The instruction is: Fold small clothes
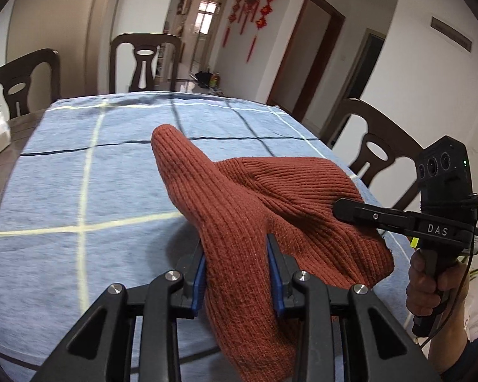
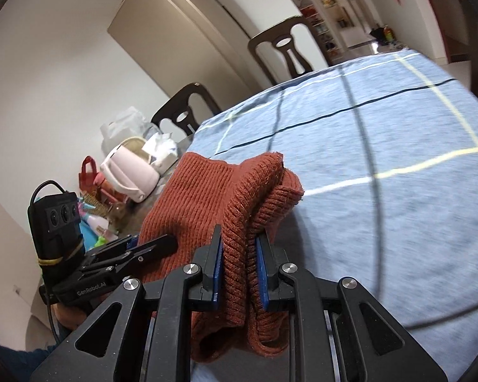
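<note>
A rust-red ribbed knit garment is hanging above a table covered in a blue cloth with pale and dark grid lines. The left gripper is pinching one bunched part between its blue pads, while the right gripper is clamping a folded edge beside it.
</note>
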The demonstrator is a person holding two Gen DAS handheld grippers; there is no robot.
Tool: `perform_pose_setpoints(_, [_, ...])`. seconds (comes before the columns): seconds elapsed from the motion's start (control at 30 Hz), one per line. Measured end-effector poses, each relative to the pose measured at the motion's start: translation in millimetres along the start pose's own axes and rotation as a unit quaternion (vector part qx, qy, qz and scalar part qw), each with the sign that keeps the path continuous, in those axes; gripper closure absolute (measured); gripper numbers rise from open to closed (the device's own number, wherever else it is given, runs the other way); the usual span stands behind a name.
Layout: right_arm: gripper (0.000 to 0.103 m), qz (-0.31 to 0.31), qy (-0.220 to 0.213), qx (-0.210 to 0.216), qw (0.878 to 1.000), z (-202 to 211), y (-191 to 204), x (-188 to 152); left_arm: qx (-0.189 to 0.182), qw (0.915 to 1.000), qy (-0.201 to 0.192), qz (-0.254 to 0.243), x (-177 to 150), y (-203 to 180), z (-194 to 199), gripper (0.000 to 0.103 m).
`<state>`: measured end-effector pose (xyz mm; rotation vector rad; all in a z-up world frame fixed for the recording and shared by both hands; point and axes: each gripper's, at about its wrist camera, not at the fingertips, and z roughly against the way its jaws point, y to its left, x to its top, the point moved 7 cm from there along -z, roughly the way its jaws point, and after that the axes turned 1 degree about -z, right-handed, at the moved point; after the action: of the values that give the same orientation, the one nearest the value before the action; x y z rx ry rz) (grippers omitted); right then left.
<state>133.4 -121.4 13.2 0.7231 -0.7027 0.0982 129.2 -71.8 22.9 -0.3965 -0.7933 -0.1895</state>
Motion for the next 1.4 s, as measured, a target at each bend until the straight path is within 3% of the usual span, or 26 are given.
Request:
perform_pose_setpoints(0.33, [0.085,-0.019,0.027,0.027,0.999,-77,14,15,0.027,0.9994,0.0,0.024,15,82,-10,0.068])
perform_pose_setpoints(0.5, [0.084,-0.045,0.056,0.006,0.997,-104,-10,7,0.034,0.9978,0.035,0.044,-4,109,-35,0.066])
perform_pose_setpoints(0.57, [0.083,-0.054,0.063,0.01,0.996,-103,-16,2,0.032,0.9974,0.036,0.053,-12,112,-37,0.06])
perform_pose_setpoints(0.7, [0.078,-0.05,0.061,-0.007,0.997,-91,-18,0,0.034,0.997,0.017,0.068,-17,113,-21,0.059])
perform_pose_setpoints(0.9, [0.078,0.021,0.024,-0.052,0.998,-75,6,22,0.064,0.9972,-0.015,0.035,0,106,1,0.059])
perform_pose_setpoints(1.03, [0.078,0.037,0.044,-0.064,0.996,-101,7,29,0.062,0.9977,0.002,0.028,9,103,-19,0.059])
perform_pose_setpoints(1.13, [0.079,0.043,0.076,-0.101,0.991,-122,-12,20,0.064,0.9975,0.023,0.022,2,105,-36,0.059])
perform_pose_setpoints(1.2, [0.084,0.051,0.066,-0.098,0.992,-121,-14,19,0.074,0.9971,0.019,0.003,0,102,-38,0.059])
perform_pose_setpoints(1.4, [0.085,0.069,0.061,-0.127,0.988,-104,-10,16,0.084,0.9964,0.009,0.005,-6,98,-15,0.059])
